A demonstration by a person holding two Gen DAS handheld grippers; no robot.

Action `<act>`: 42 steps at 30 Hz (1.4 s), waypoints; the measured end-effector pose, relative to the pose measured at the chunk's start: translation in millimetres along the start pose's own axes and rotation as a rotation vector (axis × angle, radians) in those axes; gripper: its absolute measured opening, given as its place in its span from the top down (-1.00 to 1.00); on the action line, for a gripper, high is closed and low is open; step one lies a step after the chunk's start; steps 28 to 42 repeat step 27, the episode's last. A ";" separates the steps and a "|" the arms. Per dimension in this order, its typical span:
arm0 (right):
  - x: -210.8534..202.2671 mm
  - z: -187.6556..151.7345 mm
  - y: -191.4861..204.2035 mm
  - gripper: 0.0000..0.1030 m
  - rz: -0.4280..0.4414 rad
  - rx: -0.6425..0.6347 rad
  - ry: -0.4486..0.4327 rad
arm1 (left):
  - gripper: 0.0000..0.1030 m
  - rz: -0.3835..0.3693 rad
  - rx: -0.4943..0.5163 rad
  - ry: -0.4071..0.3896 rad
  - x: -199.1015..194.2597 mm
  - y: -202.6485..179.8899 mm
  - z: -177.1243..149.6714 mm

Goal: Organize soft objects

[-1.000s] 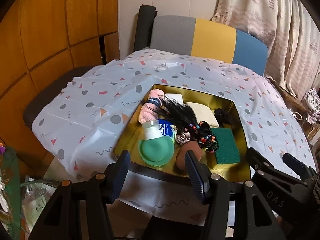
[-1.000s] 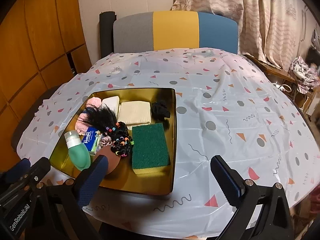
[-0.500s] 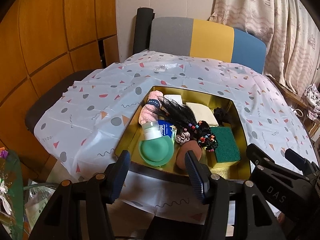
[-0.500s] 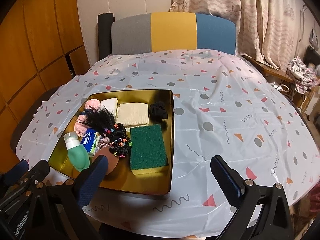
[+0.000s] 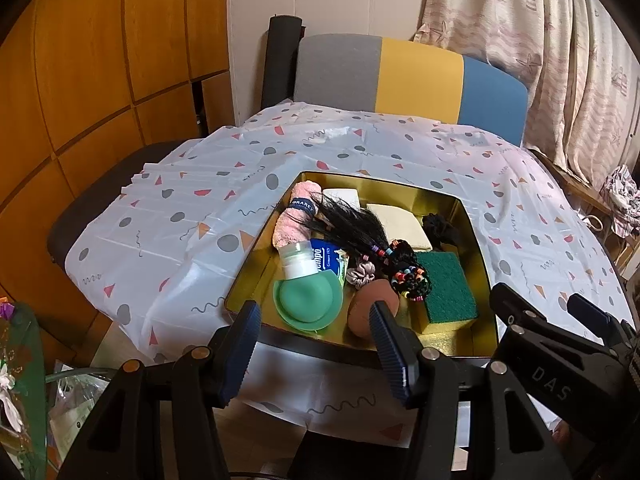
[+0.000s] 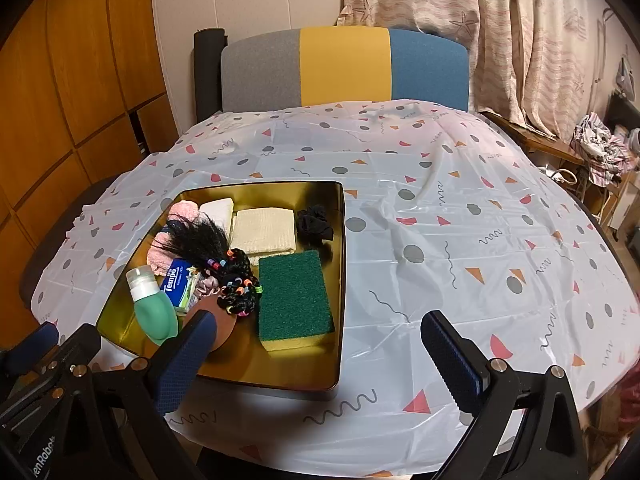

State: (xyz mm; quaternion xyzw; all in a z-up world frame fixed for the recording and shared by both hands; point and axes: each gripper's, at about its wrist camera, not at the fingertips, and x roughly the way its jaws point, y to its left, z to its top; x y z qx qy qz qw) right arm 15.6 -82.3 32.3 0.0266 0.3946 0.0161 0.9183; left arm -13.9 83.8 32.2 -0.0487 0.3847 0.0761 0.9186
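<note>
The soft things lie piled in the gold tray [image 6: 340,264] on the worktop [image 6: 460,240], and both tongs, left [image 5: 314,344] and right [image 6: 316,344], wait wide and empty, so pick one top thing gently.

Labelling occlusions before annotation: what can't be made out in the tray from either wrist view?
- Brown rounded item: near part hidden by the left gripper in the left view and by the right gripper in the right view.
- Tissue pack: partly under the green bottle and the black hair bundle.
- Pink towel: hair covers its right side; its label is too small to read reliably.
- Gold tray: floor mostly covered.
</note>
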 end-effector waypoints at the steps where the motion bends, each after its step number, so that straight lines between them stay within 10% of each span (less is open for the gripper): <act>1: 0.0 -0.1 0.1 -0.99 0.000 0.000 0.000 | -0.11 -0.002 -0.001 -0.001 0.0 -0.1 -0.1; 42: 1.2 -0.9 0.7 -0.99 0.002 0.003 0.001 | -0.11 0.018 0.008 -0.026 -0.9 -2.0 -0.7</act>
